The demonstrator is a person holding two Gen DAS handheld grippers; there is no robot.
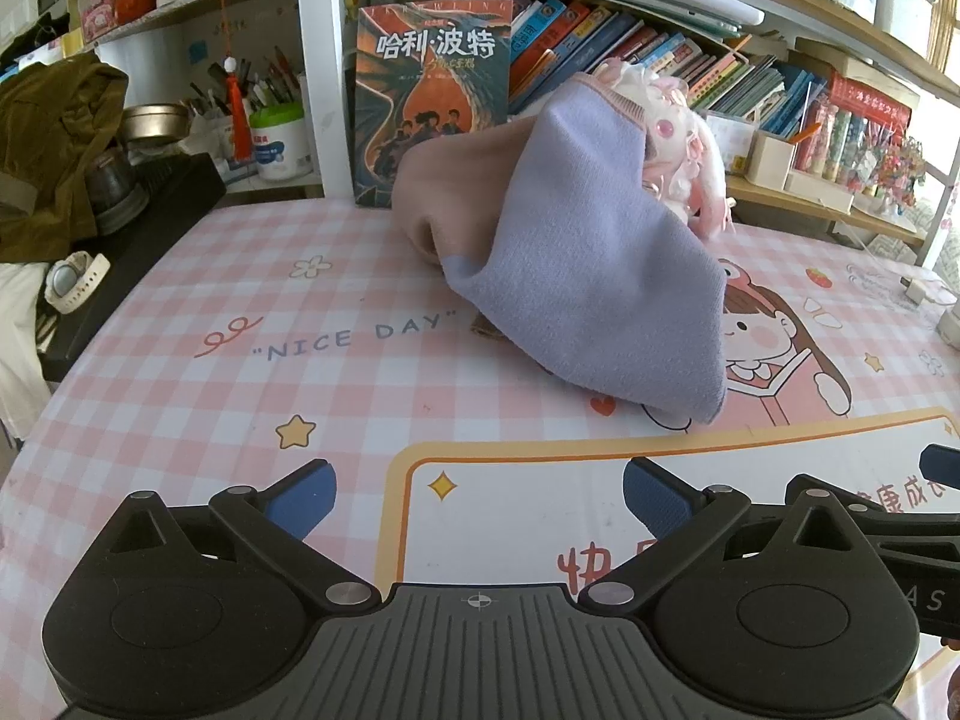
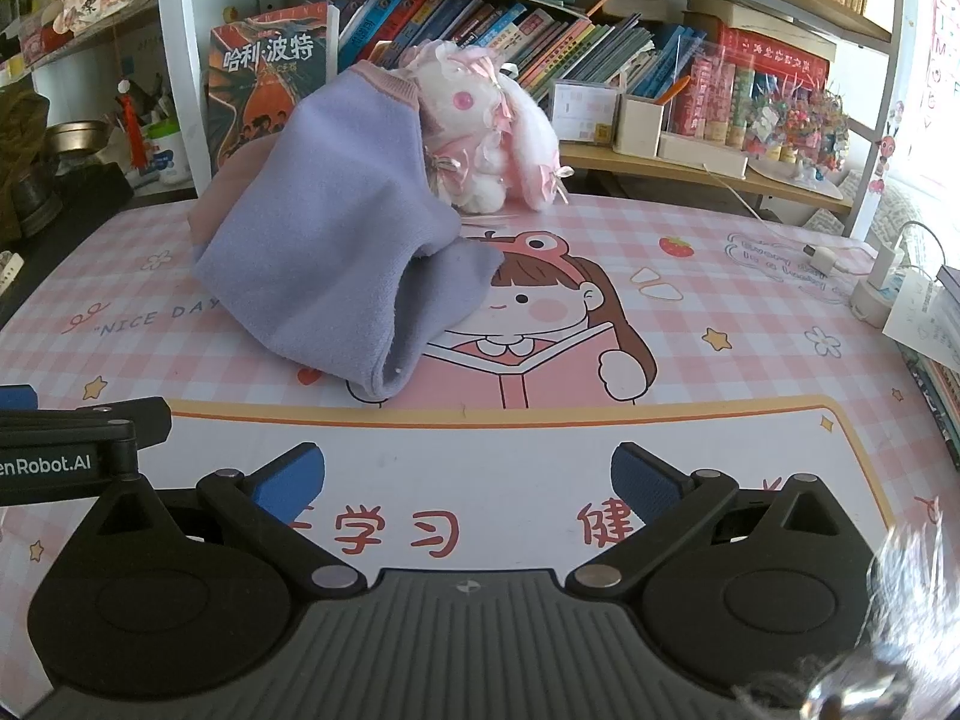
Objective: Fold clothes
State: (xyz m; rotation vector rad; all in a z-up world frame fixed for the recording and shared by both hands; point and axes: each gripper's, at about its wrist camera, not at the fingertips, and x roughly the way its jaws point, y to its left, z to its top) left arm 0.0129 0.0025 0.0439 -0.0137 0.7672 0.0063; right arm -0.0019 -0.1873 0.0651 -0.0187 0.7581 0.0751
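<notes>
A lavender and pink knit garment (image 1: 588,264) lies heaped in the middle of the desk, its top leaning against a plush toy. In the right wrist view the same garment (image 2: 324,246) has a folded corner pointing toward me. My left gripper (image 1: 477,501) hovers open above the desk mat, short of the garment, with nothing between its blue pads. My right gripper (image 2: 468,483) is open too, empty, beside the left one. The left gripper's arm (image 2: 72,438) shows at the left edge of the right wrist view.
A pink checked desk mat (image 1: 240,372) covers the table. A white and pink plush rabbit (image 2: 480,126) sits behind the garment. Bookshelves with a standing book (image 1: 432,102) line the back. A charger and cable (image 2: 870,276) lie at the right; a watch (image 1: 72,282) lies at the left.
</notes>
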